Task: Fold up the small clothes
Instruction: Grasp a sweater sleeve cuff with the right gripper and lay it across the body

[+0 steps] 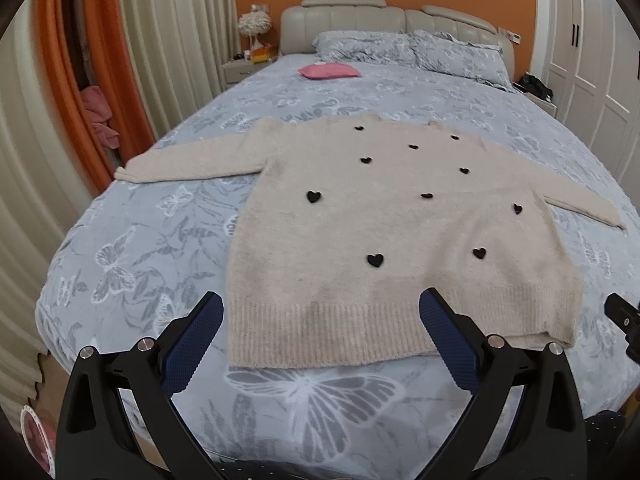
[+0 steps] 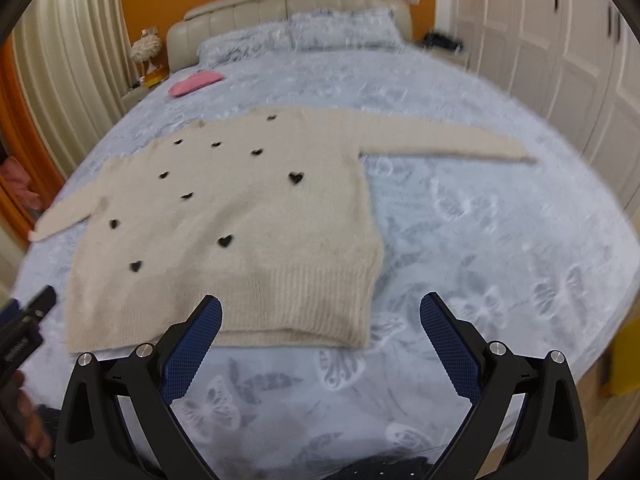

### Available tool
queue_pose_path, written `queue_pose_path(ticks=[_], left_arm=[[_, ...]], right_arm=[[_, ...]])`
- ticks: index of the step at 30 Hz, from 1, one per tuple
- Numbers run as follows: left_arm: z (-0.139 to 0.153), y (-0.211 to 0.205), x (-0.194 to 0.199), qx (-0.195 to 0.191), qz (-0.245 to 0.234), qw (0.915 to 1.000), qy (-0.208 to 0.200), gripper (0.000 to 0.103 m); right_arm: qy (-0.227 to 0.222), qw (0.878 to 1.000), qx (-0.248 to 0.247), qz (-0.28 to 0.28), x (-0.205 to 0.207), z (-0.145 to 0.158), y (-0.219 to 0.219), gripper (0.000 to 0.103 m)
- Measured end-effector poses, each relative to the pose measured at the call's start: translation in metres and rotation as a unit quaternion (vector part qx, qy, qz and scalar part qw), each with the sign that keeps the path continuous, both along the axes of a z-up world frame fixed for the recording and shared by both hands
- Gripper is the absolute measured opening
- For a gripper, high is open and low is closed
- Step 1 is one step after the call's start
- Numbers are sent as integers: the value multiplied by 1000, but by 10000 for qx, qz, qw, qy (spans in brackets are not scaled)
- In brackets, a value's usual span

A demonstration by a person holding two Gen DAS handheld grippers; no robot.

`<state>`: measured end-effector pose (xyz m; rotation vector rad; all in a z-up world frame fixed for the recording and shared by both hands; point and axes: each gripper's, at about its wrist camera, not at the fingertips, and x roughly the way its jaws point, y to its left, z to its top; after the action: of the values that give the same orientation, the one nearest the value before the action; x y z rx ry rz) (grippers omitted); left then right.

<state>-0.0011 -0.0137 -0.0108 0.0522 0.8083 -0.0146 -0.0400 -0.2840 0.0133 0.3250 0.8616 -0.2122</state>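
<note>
A: Item 1, location?

B: Cream fuzzy knit sweater with small black hearts [image 1: 384, 232], flat and face up on the blue-grey butterfly-print bedspread [image 1: 132, 264], ribbed hem [image 1: 344, 328] near the foot edge of the bed, collar toward the headboard, 2 sleeves spread toward the side edges.

A: Tools?

B: Left gripper [image 1: 322, 316], jaws wide, holding nothing, poised over the hem's left half. Right gripper [image 2: 320, 316], jaws wide, holding nothing, over the hem's right corner.

A: Long axis?

B: Foot to head, straight ahead of both tools. Each sleeve lay crosswise; the left sleeve [image 1: 192, 160] sat nearer the left gripper, the right sleeve [image 2: 448, 140] nearer the right. Likely each tool takes its own side.
</note>
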Motion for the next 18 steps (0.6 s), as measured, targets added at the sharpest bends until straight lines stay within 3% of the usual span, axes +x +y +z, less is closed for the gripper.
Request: queue_pose_path(ticks=[2,4,6,8,9,12,15,18], left_arm=[[7,-3,6,-19,-139,9998,-140,97],[12,-9,15,-23,-259,9992,-293,98],[14,-19,34,-197,-344,9988,-276,98],[16,-32,57,-411,-407,9980,-249,98],[16,-41,68,-518,-460,9973,-254,98],[8,-70,96,-637,-657,9955,-250,98],[-7,-103,118,-730,-963,9926,-67,98],[-21,-129,120,-943,-1344,9864,100,98]], right_arm=[[-232,9993,165,-224,2,4,-36,96],[-166,9976,226,-633,16,2,-93,94],[-111,9933,442,-1058,33,-7,-158,78],[-14,9847,681,-1601,52,-23,-232,76],[10,9805,783,-1802,61,-30,-261,70],[64,9667,1057,-2328,81,-53,-332,62],[-11,9515,1383,-2747,103,-73,-383,58],[27,9446,1519,-2911,127,-88,-408,58]])
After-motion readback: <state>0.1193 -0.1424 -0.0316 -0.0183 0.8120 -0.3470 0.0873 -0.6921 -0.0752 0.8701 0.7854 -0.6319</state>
